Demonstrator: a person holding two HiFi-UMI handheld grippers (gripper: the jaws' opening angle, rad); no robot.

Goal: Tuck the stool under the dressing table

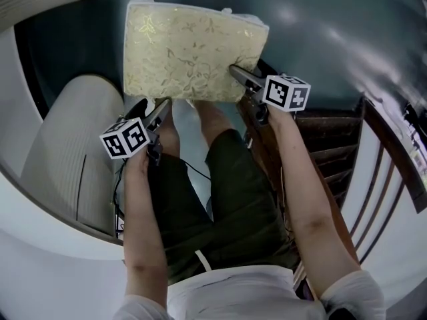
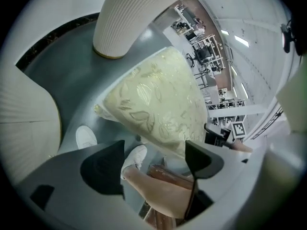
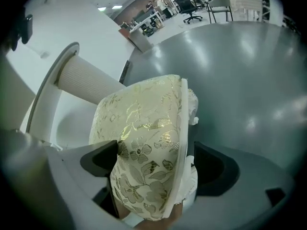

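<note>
Cream brocade covers the stool (image 1: 193, 52), which in the head view stands on grey floor beside the white dressing table (image 1: 15, 112), not yet under it, I judge. Left gripper view: the left gripper (image 2: 156, 159) gapes empty near the seat's corner. Right gripper view: the right gripper (image 3: 156, 164) straddles the seat's edge, jaws wide and not pinching; the push is still to do.

You're in a big open workroom, more a lab or office hall than a home. Far ahead of your right gripper (image 3: 158, 166), past the glossy grey floor (image 3: 240, 66), stand desks (image 3: 146, 20) and a wheeled office chair (image 3: 192, 5). Beyond your left gripper (image 2: 153, 164) you see metal racks (image 2: 211, 51) under long ceiling lights (image 2: 242, 41). A white fluted furniture leg (image 2: 129, 18) stands nearer to that gripper, on the same bare floor.
</note>
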